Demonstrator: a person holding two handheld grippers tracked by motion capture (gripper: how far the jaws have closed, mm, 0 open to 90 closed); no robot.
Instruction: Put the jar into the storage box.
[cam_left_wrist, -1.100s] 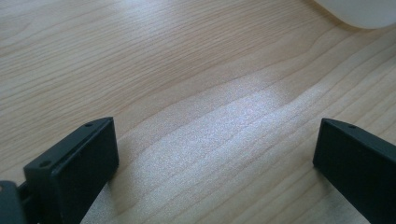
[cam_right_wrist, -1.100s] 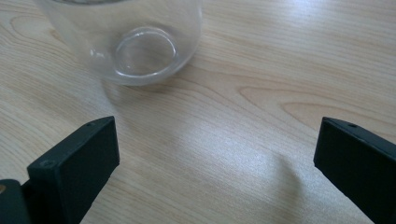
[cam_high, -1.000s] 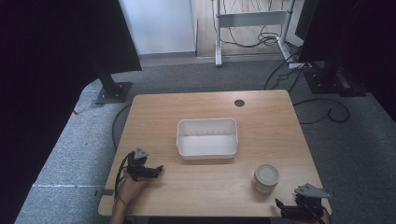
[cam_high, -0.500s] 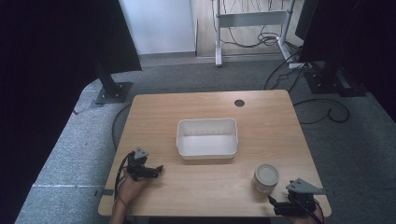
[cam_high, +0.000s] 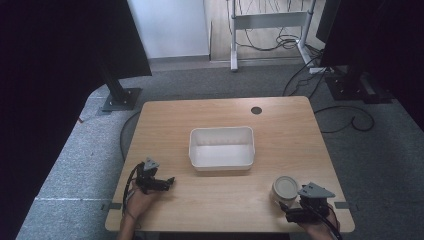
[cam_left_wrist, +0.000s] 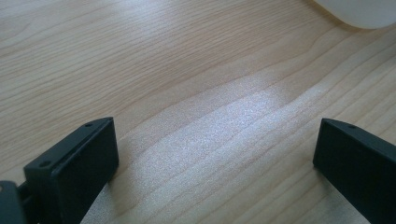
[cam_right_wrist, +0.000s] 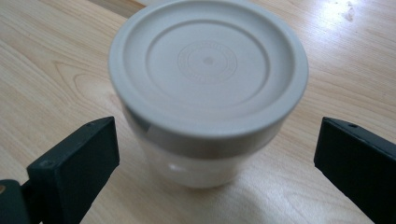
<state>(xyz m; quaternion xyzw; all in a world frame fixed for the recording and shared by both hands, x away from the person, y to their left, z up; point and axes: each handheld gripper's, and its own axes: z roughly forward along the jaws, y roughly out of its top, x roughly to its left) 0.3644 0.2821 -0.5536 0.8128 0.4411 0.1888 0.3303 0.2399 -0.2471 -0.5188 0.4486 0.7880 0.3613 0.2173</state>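
From the high view, the white tub (cam_high: 222, 148) sits mid-table (cam_high: 280, 120). The lidded jar (cam_high: 285, 188) stands near the tub's front right corner, with the right tool (cam_high: 295, 207) just behind it, perhaps touching. The left tool (cam_high: 167, 182) rests off the tub's front left corner.

In the left gripper view, the left tool (cam_left_wrist: 215, 163) is spread wide over bare wood, short of the tub (cam_left_wrist: 362, 9).

In the right gripper view, the right tool (cam_right_wrist: 215, 163) is released, jaws flanking the jar (cam_right_wrist: 208, 88) without contact.

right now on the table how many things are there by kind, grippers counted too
lidded round container: 1
white rectangular tub: 1
handheld grippers: 2, the left gripper and the right gripper, both with jaws open
total: 4
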